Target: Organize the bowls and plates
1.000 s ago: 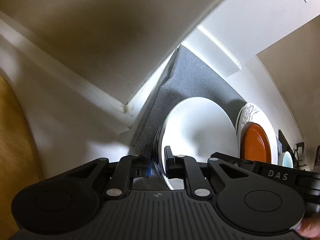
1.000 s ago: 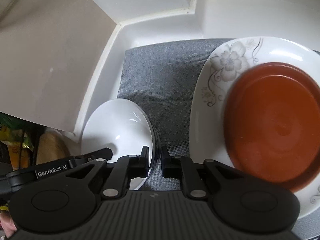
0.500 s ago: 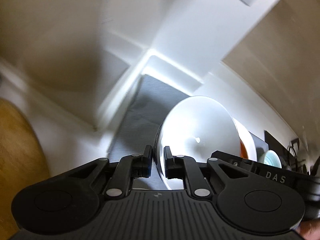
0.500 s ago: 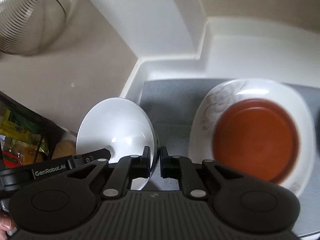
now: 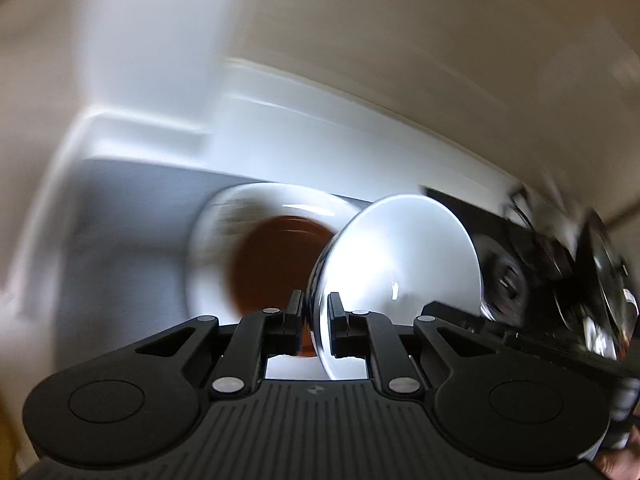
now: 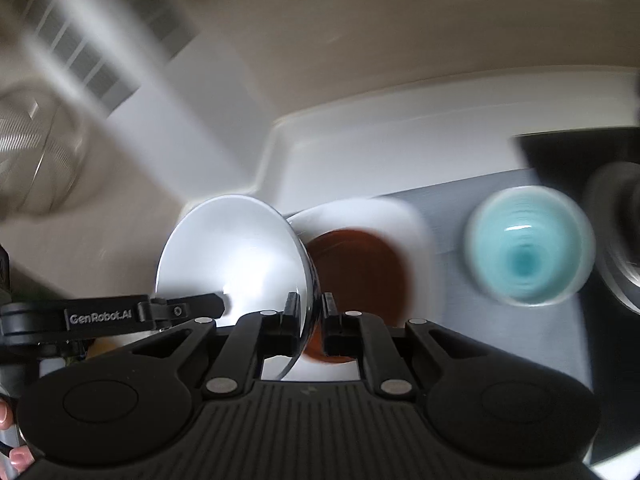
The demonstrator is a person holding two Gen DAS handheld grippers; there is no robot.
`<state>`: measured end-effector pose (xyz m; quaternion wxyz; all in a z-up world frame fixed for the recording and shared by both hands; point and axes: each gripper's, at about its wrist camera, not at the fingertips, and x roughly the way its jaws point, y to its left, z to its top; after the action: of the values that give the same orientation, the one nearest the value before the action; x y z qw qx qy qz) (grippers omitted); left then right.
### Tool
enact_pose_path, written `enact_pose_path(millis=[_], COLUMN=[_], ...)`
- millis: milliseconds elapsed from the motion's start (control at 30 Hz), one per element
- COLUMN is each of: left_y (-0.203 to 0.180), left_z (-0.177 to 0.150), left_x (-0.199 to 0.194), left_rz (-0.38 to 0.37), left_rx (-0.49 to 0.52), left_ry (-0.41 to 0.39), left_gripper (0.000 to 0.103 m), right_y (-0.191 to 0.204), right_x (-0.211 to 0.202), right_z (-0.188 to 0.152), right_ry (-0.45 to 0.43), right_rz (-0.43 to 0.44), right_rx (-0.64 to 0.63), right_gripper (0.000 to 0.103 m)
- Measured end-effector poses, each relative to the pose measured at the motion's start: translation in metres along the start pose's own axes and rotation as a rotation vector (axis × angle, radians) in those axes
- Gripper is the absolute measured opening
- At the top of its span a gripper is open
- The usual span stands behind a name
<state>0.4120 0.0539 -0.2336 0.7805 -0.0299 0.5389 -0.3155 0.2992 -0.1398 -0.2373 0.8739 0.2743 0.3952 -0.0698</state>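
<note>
Left wrist view: white bowl (image 5: 400,264), lifted above the grey mat (image 5: 132,216), gripped at its rim on opposite sides. I judge it stiff, glazed, slick and breakable; the thin rim is the only practical hold. Left tongs (image 5: 314,320): narrow, clamped on the rim. Right tongs (image 6: 310,320): narrow, clamped on the far rim. Below: brown plate (image 6: 360,276) on a white plate (image 6: 412,232). Right of these: teal bowl (image 6: 528,248) on the mat.
</note>
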Motion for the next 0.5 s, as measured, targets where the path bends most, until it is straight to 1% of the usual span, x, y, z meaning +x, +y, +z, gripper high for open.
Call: enact_pose_path(millis=[100,167,300,400,500], left_y=[-0.033,-0.051,-0.077,-0.093,-0.101], left_z=[0.012,0.020,0.033,0.044,0.049], left_x=[0.021,0.034,0.053,0.075,0.096], left_rz=[-0.039,-0.056,-0.090,-0.073,-0.038], left_rx=[0.071,0.087,0.119,0.150,0.138], left_ry=[0.059,0.104,0.135,0.160,0.202], left_gripper=[0.012,0.012,0.012,0.012,0.012], right_y=[-0.027,-0.044,-0.080,-0.101,-0.114], right_x=[-0.019,-0.028,-0.034,-0.024,-0.012], right_z=[0.011,0.019,0.029,0.033,0.033], right_ry=[-0.050,-0.070,-0.093,-0.078,-0.079], right_rz=[-0.054,-0.079,-0.102,-0.127,-0.140], right_rx=[0.048,0.069,0.119,0.141,0.166], right_gripper=[0.010,0.010,0.010,0.010,0.010])
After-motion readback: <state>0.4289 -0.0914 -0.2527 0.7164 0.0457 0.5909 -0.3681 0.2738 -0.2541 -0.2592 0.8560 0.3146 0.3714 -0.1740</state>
